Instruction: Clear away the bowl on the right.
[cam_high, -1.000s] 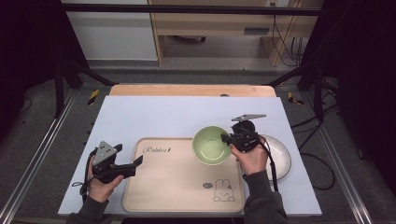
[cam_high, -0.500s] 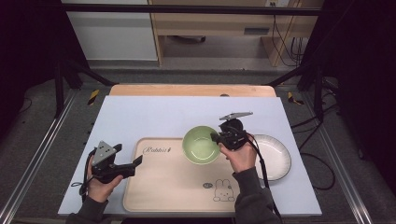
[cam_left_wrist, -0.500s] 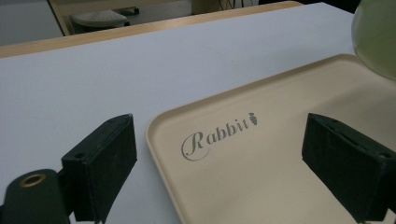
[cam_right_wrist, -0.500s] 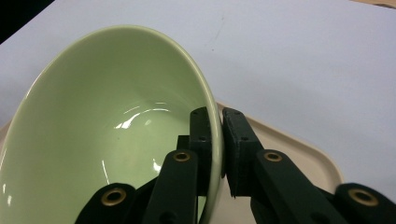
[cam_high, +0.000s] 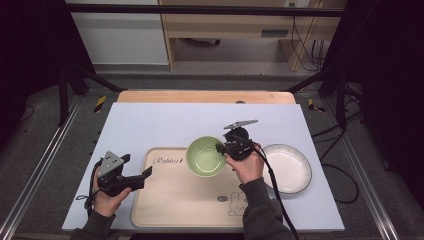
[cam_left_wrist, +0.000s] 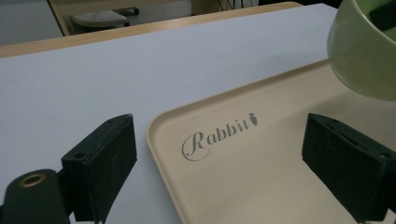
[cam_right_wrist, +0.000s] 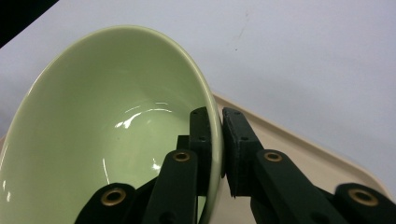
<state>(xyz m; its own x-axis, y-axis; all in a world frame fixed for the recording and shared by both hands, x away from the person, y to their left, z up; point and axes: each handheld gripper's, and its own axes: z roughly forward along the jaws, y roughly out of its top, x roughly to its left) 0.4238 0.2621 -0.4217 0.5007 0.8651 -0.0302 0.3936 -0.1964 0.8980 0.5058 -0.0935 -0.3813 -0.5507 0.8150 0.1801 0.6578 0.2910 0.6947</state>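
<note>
A light green bowl hangs over the upper middle of a beige tray printed "Rabbit". My right gripper is shut on the bowl's right rim, one jaw inside and one outside; the right gripper view shows the bowl pinched at my right gripper above the tray. My left gripper stands open at the tray's left edge with nothing between its jaws. In the left gripper view my left gripper straddles the tray's corner, with the bowl at top right.
A white plate with a dark rim lies on the pale blue mat right of the tray. The mat covers a wooden table. Black frame posts and cables stand around the table.
My right gripper has carried the green bowl leftward, from beside the white plate to over the tray's upper middle. The left gripper has stayed put and open.
</note>
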